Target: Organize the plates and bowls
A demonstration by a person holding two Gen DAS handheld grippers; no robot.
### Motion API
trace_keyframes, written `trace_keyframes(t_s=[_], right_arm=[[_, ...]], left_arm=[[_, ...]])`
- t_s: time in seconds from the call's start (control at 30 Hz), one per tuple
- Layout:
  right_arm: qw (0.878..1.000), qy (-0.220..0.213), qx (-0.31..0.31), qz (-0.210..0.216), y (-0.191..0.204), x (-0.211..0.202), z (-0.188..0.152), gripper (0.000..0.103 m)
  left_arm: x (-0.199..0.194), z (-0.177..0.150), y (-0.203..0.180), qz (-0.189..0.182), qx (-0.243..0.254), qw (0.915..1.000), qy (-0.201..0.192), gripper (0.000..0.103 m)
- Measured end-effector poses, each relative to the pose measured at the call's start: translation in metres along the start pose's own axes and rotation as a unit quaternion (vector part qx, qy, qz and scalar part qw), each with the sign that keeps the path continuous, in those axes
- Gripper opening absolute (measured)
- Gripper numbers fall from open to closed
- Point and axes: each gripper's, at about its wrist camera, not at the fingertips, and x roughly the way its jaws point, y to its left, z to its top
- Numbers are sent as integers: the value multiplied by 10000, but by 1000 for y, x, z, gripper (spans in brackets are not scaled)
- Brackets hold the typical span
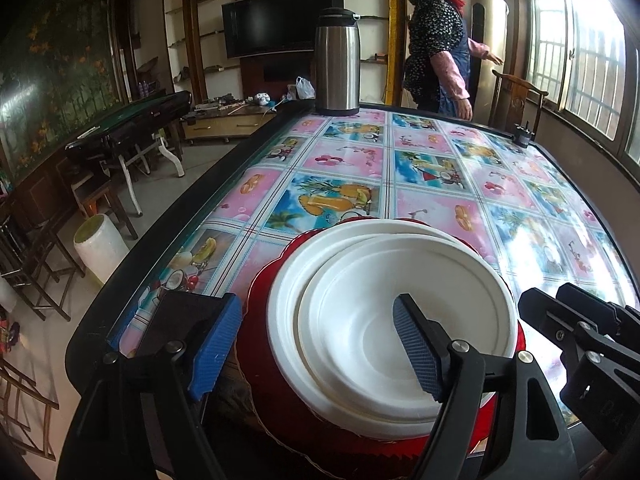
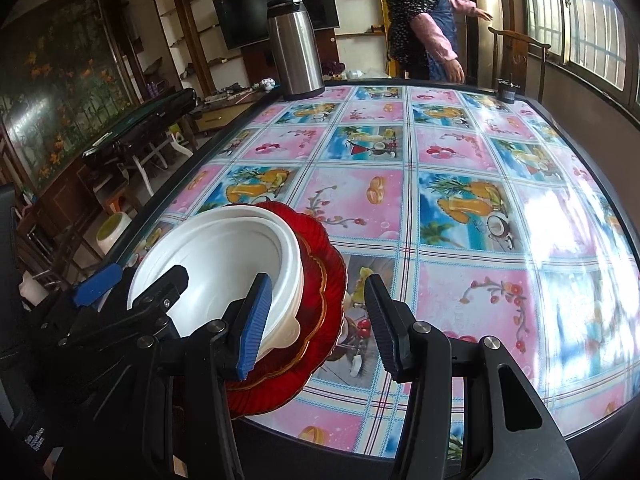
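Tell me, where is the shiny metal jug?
The metal jug stands upright at the table's far edge, left of the woman, beyond the white bowls.

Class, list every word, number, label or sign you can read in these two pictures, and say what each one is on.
No text can be read for certain.
Left gripper body, lower left of the right wrist view: small white print, too small and blurred to read.
Right gripper body, right edge of the left wrist view: embossed marks, unreadable.
Tablecloth: fruit and flower pictures only, no words.
Thermos and white bowls: no label visible.
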Motion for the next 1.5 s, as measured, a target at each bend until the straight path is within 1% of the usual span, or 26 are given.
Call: trace_keyframes(t_s=[0.13,0.2,0.27,0.4,0.6,0.77,1.17,1.4,1.5], right_arm=[[9999,104,-63,21,4,3,-3,48],[9998,188,-115,-4,6,3,-5,48],[9995,243,-176,4,9,2,-5,49],[9988,340,-336,-84,15,1,-7,54],[9981,423,-441,-108,18,0,-8,54],[9979,482,-420,-89,18,1,-8,54],[9981,467,-399,-32,18,1,-7,54],[9983,458,-372,-5,18,1,-7,54],[9983,451,-370,2,18,0,-7,54]], left_arm=[[-1,-2,3,76,-32,10000,7,78],[-1,-3,2,287,33,9996,31,78],[-2,-5,2,397,95,9992,16,78],[-2,-9,1,340,103,9994,48,79],[1,-11,6,280,33,9995,122,79],[-3,-12,9,299,31,9995,96,79],[-3,-10,10,144,30,9999,87,79],[-6,-9,11,197,39,9998,9,79],[-6,-9,11,157,47,9999,10,79]])
